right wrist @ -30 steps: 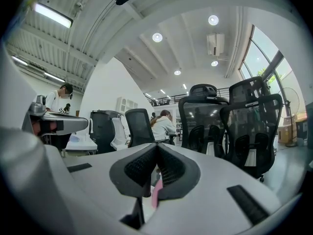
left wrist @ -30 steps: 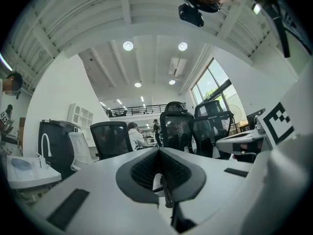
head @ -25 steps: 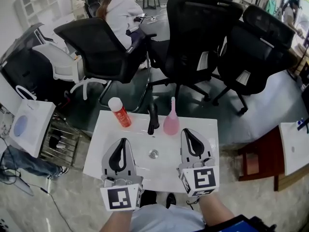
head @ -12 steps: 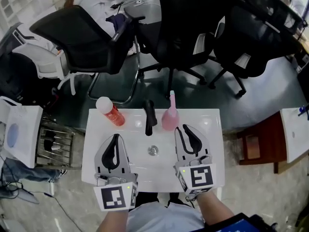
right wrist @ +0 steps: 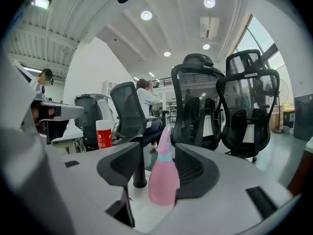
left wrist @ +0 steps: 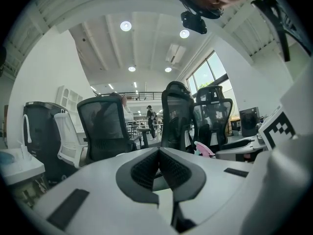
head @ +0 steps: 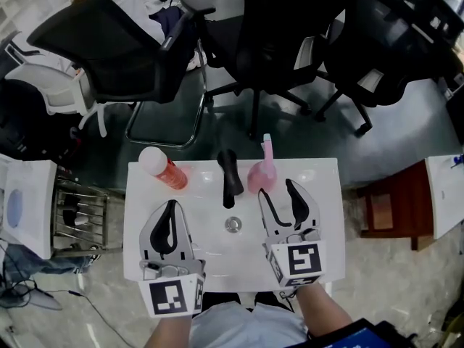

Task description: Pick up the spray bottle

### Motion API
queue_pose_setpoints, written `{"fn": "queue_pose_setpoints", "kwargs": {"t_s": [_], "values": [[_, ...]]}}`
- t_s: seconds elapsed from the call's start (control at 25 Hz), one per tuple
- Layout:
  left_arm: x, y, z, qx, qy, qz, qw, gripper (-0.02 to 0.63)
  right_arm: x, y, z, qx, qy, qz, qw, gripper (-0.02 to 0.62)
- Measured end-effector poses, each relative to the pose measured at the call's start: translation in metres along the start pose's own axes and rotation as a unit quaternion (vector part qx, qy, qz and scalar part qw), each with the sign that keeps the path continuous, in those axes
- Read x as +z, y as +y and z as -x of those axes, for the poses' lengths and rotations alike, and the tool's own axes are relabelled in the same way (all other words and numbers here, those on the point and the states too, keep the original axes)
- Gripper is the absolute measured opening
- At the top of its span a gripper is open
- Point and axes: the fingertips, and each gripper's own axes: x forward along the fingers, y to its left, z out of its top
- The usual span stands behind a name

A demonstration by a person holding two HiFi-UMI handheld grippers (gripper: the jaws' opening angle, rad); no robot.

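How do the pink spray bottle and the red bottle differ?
Colour: the spray bottle is pink with a blue collar; the red bottle has a white cap.
Shape: the spray bottle tapers from a round base to a thin nozzle; the red bottle is a cylinder.
Place: spray bottle right of the faucet, red bottle left.
Both stand upright at the sink's back edge.

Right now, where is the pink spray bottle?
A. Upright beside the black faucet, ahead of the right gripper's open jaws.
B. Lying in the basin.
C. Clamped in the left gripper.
A: the pink spray bottle stands upright beside the black faucet. The right gripper has just been opening its jaws, which stand apart with the bottle just ahead, ungripped.
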Motion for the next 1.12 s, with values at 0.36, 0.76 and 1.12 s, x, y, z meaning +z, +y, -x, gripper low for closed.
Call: {"fn": "queue_pose_setpoints", "kwargs": {"t_s": [0.36,0.76,1.12], "values": [[-0.015,0.015,-0.024,-0.001,0.014,0.003,0.9999,0.015,-0.011,-0.010,-0.029,-0.018,0.016,-0.005,1.000,0.239],[-0.025,0.028,-0.043,-0.002,0.025,0.005,0.9997,0.015,-0.014,-0.011,-0.054,-0.023,0.025,-0.001,0.999,0.238],[-0.031,0.037,-0.050,-0.003,0.031,0.008,0.9995,0.015,-0.014,-0.012,-0.067,-0.032,0.029,0.004,0.999,0.221]]}}
